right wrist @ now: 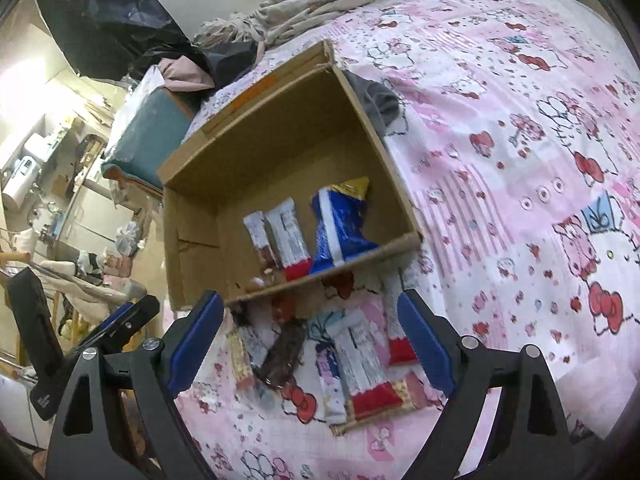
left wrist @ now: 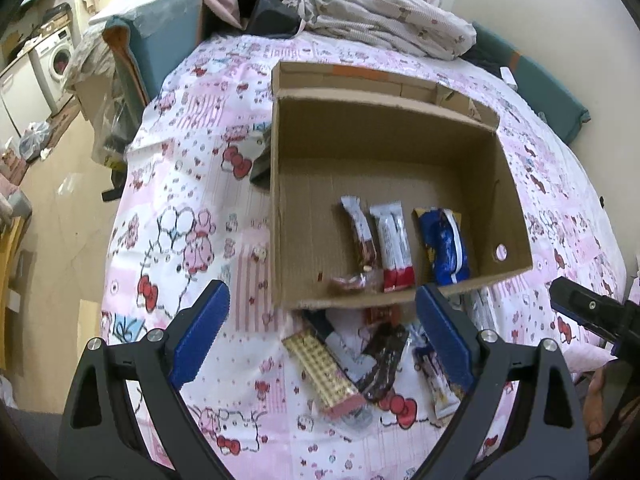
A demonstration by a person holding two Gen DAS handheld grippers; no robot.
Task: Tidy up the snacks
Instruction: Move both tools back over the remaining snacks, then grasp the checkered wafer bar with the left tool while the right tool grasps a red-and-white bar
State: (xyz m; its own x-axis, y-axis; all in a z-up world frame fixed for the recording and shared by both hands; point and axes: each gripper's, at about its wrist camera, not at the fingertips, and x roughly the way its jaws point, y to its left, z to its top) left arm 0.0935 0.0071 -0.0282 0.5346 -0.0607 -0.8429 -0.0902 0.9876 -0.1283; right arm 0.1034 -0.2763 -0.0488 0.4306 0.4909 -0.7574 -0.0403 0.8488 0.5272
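The left gripper [left wrist: 322,332] stands wide, its blue pads well apart with nothing between them, over loose snacks on the pink cartoon-print bedspread [left wrist: 192,208]. Just beyond its fingertips lie a gold-patterned wafer pack [left wrist: 324,372] with a red end, a dark brown wrapper [left wrist: 384,364] touching it, and a pale bar [left wrist: 438,384] partly hidden behind the right-hand pad.

The right gripper [right wrist: 310,336] is also wide and holds nothing — under it lies a white bar with a red end [right wrist: 366,372] on top of a gold pack, with a pale bar beside it and a brown wrapper [right wrist: 284,354] to the left.

The cardboard box [left wrist: 280,208] sits open on the bedspread just past this loose pile, its near wall close to the snacks. Inside, against the near wall, three packs lie side by side: a white-and-maroon bar [left wrist: 360,232], a white bar with a red base [left wrist: 394,248], and a blue packet [left wrist: 444,246] toward the box's right wall — a small reddish wrapper [left wrist: 350,284] lies in front of the first. The rest of the box floor is bare.

A crumpled floral blanket [left wrist: 384,12] is heaped at the far edge of the bed, and a washing machine [left wrist: 54,60] stands off the bed's left side.
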